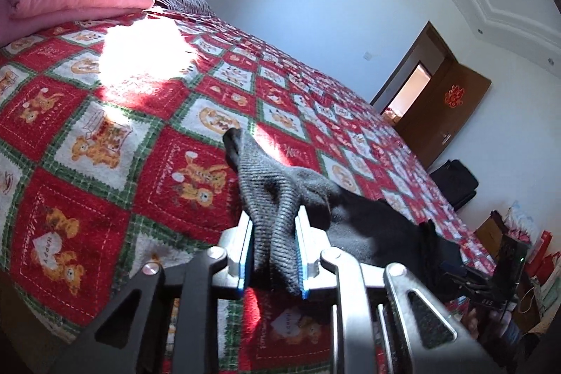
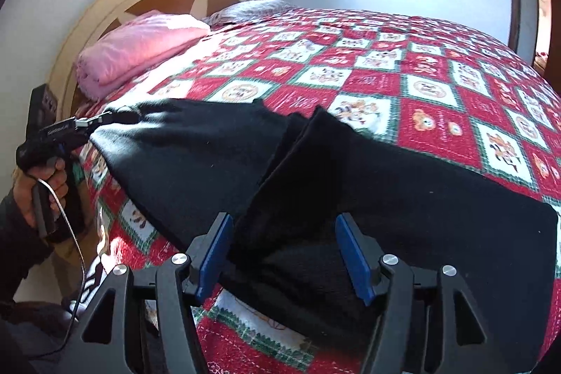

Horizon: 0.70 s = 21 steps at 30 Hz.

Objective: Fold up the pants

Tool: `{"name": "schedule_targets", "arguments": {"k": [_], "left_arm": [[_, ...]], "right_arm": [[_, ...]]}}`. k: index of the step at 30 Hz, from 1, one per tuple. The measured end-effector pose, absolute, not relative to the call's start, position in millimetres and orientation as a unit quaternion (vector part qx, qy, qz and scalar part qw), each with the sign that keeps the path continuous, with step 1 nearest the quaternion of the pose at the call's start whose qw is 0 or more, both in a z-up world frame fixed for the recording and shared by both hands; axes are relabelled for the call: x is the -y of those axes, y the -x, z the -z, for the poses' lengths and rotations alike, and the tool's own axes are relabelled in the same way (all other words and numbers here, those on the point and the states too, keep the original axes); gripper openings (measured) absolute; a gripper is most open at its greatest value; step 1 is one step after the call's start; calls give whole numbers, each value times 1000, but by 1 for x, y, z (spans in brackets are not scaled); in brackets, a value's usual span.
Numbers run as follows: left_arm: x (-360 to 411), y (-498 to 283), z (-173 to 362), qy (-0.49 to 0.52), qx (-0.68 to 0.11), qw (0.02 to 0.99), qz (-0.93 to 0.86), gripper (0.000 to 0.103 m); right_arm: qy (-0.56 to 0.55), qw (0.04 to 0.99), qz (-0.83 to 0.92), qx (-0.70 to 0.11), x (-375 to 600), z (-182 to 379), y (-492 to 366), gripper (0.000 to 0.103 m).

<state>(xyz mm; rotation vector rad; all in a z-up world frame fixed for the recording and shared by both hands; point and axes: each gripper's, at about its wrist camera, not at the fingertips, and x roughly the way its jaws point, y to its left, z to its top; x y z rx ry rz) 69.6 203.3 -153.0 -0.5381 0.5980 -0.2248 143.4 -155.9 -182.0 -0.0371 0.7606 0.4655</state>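
Black knit fills the near ground: the pants (image 2: 403, 198) lie spread on the quilted bed cover (image 2: 438, 100), one end reaching toward the pink pillow (image 2: 140, 48), the wider part toward the near edge of the bed. In the right wrist view the right gripper (image 2: 284, 255) stands wide, its blue pads (image 2: 354, 258) well apart on either side of a raised fold of the cloth, and nothing is pinched between them; whether the pads touch the fabric I cannot tell. Farther off, at the left of that view, the left gripper (image 2: 101, 120) has the far end of the garment. Its own camera confirms this: the left gripper (image 1: 275, 255) is narrowed onto a bunched grey ribbed cuff (image 1: 266, 184), with the dark cloth trailing off to the right.

To do this step well, I judge the right tongs should close low over both layers of that ridge, not just the top one, before either hand lifts. Then both ends ought to rise together and level, keeping the cloth lightly taut so the legs stay stacked. The ribbed cuff is thick and springy; a shallow pinch there could slip, so the grip should sit deep
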Motion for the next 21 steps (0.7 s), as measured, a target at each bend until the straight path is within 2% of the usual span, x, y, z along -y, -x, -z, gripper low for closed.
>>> {"name": "schedule_targets", "arguments": {"k": [7, 16, 21], "left_arm": [[-180, -61, 113, 218, -248, 936, 124, 21], [-124, -54, 47, 171, -182, 950, 188, 21], [-84, -63, 27, 142, -170, 951, 214, 21]], "right_arm": [[-13, 914, -199, -353, 176, 165, -144, 63], [-56, 927, -170, -330, 223, 136, -124, 63], [-74, 930, -140, -332, 261, 136, -113, 63]]}}
